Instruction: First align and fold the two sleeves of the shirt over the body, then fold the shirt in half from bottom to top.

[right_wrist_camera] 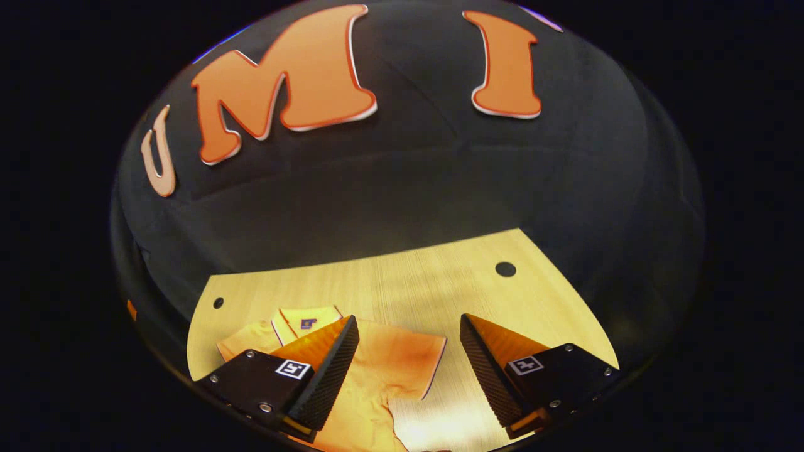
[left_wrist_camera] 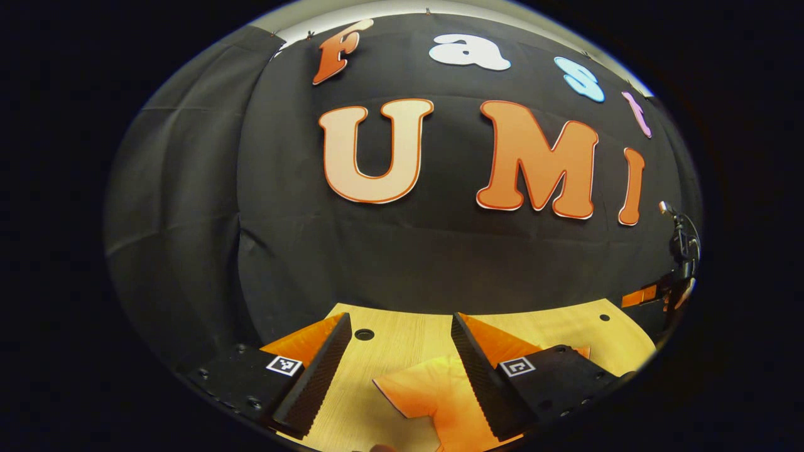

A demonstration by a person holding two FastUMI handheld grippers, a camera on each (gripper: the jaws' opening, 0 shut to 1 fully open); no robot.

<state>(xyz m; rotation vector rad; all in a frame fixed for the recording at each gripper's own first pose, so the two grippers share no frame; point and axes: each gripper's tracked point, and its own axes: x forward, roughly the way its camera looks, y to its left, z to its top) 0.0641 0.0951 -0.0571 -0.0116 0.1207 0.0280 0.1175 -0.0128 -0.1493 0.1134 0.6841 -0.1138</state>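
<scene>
In the left gripper view, the left gripper (left_wrist_camera: 400, 367) is hanging above a wooden table (left_wrist_camera: 408, 342) with its 2 fingers (left_wrist_camera: 317, 376) spread wide and nothing lying between them in a grip. Below the gap, a sleeve (left_wrist_camera: 427, 392) of the orange shirt is lying flat on the table, its cuff edge pointing toward the left finger and its cloth running under the right finger at the bottom of the view. A round hole (left_wrist_camera: 364, 334) is showing in the tabletop just beyond the left finger. At the far right edge a dark stand (left_wrist_camera: 681, 251) is rising beside the table.

In the right gripper view, the right gripper (right_wrist_camera: 408, 370) is also hovering over the table (right_wrist_camera: 440, 282), its jaws wide apart and gripping nothing. The shirt (right_wrist_camera: 383, 370) is lying spread on the near left part of the table, partly hidden behind the left finger. Its collar (right_wrist_camera: 308, 320) is showing just beyond that finger, and 1 short sleeve (right_wrist_camera: 411, 364) is reaching out flat into the gap between the fingers, not folded over the body. Bare wood is lying under the right finger. 2 holes are showing in the tabletop, 1 at far right (right_wrist_camera: 505, 269) and 1 at far left (right_wrist_camera: 218, 302).
</scene>
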